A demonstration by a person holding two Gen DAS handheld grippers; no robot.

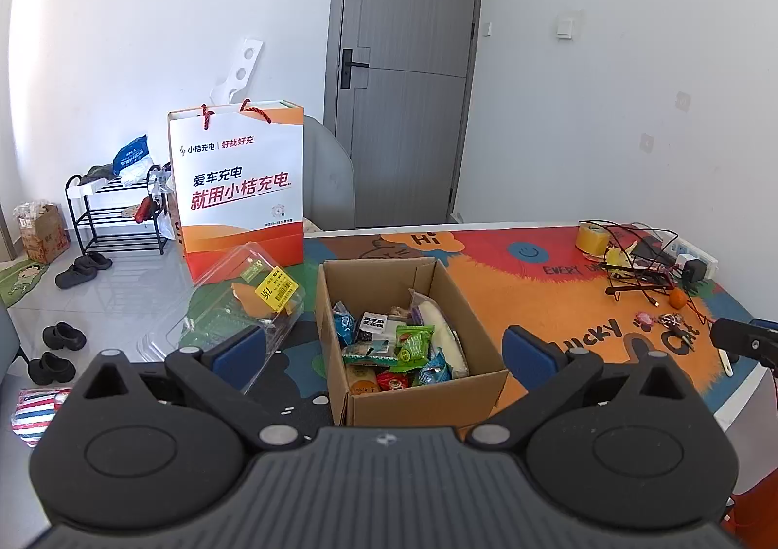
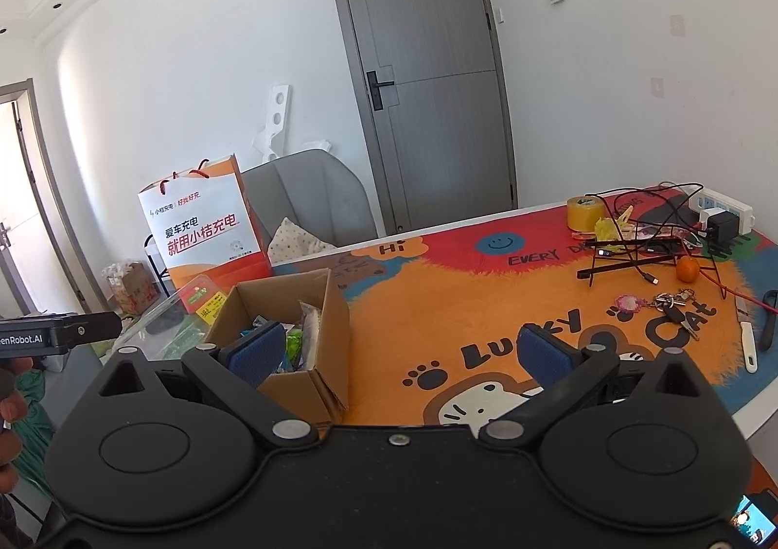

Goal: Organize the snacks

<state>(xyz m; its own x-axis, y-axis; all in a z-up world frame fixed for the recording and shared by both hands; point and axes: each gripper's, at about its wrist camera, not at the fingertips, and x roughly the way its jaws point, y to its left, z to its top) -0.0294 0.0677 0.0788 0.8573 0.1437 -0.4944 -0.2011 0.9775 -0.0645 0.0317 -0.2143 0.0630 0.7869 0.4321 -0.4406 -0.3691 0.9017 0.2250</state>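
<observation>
An open cardboard box (image 1: 479, 323) (image 2: 328, 306) sits on the colourful table mat and holds several wrapped snacks (image 1: 403, 342), among them a green packet and a long white one. To its left lies a clear plastic clamshell container (image 1: 233, 310) (image 2: 167, 320) with a yellow label. My left gripper (image 1: 381, 347) hovers open in front of the box, its blue pads either side of it, holding nothing. My right gripper (image 2: 401, 347) is open too, above the mat just right of the box, with nothing between its fingers.
A white and orange paper bag (image 1: 238, 182) (image 2: 206, 228) stands at the table's far left corner. Tape roll (image 2: 585, 213), wire stand, cables, a tangerine (image 2: 688, 268), keys and a power strip crowd the right side. A grey chair (image 2: 311, 203) stands behind the table.
</observation>
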